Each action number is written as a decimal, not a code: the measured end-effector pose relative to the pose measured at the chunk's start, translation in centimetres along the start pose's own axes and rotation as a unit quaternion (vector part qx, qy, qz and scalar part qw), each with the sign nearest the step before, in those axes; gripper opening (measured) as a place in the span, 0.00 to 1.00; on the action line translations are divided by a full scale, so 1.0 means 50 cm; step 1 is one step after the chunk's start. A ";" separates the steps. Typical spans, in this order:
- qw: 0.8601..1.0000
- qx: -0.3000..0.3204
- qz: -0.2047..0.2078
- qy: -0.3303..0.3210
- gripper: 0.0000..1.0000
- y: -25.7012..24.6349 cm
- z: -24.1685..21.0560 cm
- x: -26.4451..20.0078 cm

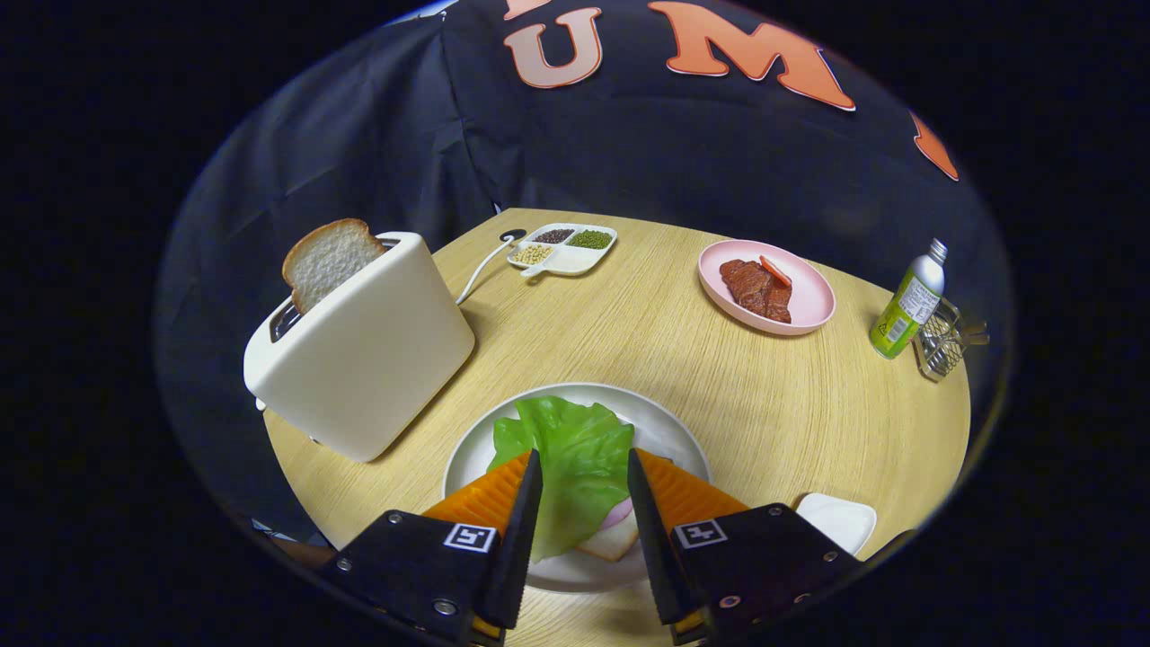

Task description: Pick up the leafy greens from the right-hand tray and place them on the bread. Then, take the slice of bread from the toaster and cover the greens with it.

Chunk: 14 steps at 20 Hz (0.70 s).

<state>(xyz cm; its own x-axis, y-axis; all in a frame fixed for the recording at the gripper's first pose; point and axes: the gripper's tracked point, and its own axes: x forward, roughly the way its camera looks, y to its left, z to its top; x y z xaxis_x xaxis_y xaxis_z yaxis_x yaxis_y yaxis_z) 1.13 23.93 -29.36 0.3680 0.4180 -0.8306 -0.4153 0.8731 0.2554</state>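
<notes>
the leafy greens (pixel 575 463) lie on the bread (pixel 615 539) on the white plate (pixel 669 431), between the gripper (pixel 582 467) fingers, which stand apart, not pressing. the 1 bread slice (pixel 328 261) stands upright in the toaster (pixel 359 346), beyond and left of the fingers.

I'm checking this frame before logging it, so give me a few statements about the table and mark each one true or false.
1. A slice of bread stands up out of the toaster. True.
2. The lettuce leaf lies on the pink plate. False: it lies on the white plate, over the bread there, between the fingers of the gripper.
3. The gripper is shut on the leaf. False: its fingers stand apart, either side of it.
4. The pink plate holds pieces of meat. True.
5. The bottle lies on its side. False: it stands upright beside a wire basket.
</notes>
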 end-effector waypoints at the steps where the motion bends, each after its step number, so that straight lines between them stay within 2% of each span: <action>1: 1.000 0.004 0.003 -0.005 0.58 0.004 0.013 -0.009; 5: 1.000 0.002 0.009 -0.026 0.65 0.027 0.080 -0.057; 10: 0.998 -0.026 0.030 -0.043 0.85 0.107 0.169 -0.110; 14: 0.998 -0.036 0.048 -0.032 0.92 0.177 0.212 -0.124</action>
<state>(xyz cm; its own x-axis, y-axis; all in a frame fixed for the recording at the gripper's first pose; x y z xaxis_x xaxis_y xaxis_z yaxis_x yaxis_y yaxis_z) 3.99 31.73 -16.73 0.3742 0.5166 -0.7701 -0.5090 0.8086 0.2950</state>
